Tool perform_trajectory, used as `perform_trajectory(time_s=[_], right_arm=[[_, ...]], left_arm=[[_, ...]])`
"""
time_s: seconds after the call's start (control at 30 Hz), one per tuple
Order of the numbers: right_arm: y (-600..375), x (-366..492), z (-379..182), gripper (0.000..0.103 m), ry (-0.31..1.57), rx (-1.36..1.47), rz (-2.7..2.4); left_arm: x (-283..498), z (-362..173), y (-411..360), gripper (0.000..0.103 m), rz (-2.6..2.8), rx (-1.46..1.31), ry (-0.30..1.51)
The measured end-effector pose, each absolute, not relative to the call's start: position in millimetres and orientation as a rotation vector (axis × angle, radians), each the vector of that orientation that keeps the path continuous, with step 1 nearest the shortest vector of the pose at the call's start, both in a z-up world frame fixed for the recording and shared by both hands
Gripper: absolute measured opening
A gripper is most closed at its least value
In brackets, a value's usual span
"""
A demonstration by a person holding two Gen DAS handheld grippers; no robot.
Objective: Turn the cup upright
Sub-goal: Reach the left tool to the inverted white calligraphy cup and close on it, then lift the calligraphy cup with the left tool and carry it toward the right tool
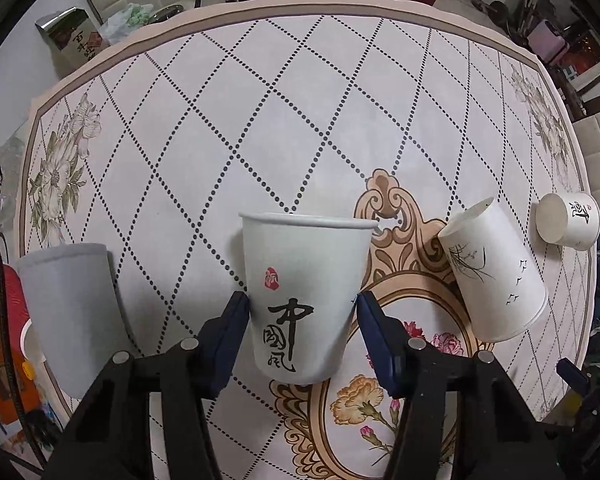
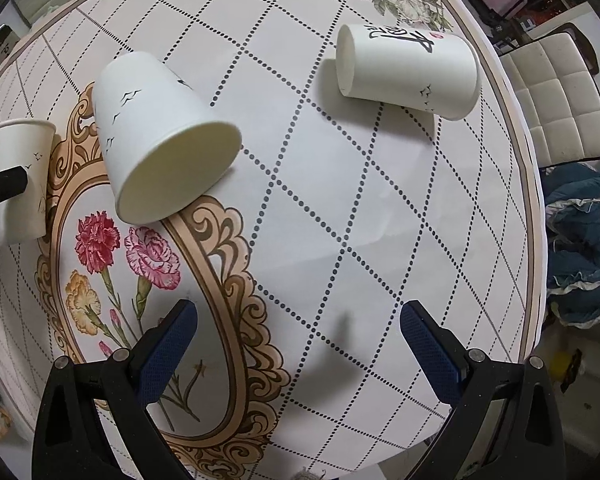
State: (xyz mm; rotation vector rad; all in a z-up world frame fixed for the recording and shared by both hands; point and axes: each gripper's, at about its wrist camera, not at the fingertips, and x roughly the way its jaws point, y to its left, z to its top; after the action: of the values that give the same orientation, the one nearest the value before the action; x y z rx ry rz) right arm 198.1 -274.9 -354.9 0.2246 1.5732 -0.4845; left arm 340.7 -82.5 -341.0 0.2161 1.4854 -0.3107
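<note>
My left gripper (image 1: 302,304) is shut on a white paper cup with black calligraphy (image 1: 306,300), held upright with its rim up, just above or on the tablecloth; it also shows at the left of the right wrist view (image 2: 18,176). A second cup with bird marks (image 1: 494,274) lies on its side to the right, its open mouth facing my right gripper (image 2: 168,152). A third calligraphy cup (image 1: 568,220) lies on its side near the table's right edge (image 2: 408,68). My right gripper (image 2: 298,320) is open and empty above the cloth.
A round table with a patterned floral cloth (image 1: 260,120) fills both views. A plain grey-white cup (image 1: 70,312) stands at the left. A tea box (image 1: 74,38) sits at the far left edge. Chairs (image 2: 556,100) stand around the table.
</note>
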Motion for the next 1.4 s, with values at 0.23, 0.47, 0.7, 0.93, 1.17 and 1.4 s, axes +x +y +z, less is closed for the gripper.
perform_trajectory(time_s=[0.23, 0.47, 0.7, 0.93, 1.17, 1.4], right_arm=[[-275, 190, -348, 0.103, 1.566, 0.231, -0.507], [-263, 172, -332, 0.102, 1.557, 0.250, -0.518], [-246, 142, -320, 0.102, 1.545, 0.273, -0.489], [-245, 112, -325, 0.102, 1.565, 0.239, -0.461], [-268, 86, -342, 0.102, 1.588, 0.218, -0.480], [-292, 72, -350, 0.102, 1.596, 0.217, -0.522]], left_arm=[[332, -320, -71, 0.052, -0.320, 0.199, 1.446], [295, -301, -54, 0.052, -0.331, 0.192, 1.448], [242, -290, -38, 0.052, -0.273, 0.124, 1.507], [193, -307, -21, 0.052, -0.222, -0.084, 1.603], [177, -329, -46, 0.052, -0.212, -0.190, 1.631], [178, -351, -63, 0.054, -0.201, -0.140, 1.655]])
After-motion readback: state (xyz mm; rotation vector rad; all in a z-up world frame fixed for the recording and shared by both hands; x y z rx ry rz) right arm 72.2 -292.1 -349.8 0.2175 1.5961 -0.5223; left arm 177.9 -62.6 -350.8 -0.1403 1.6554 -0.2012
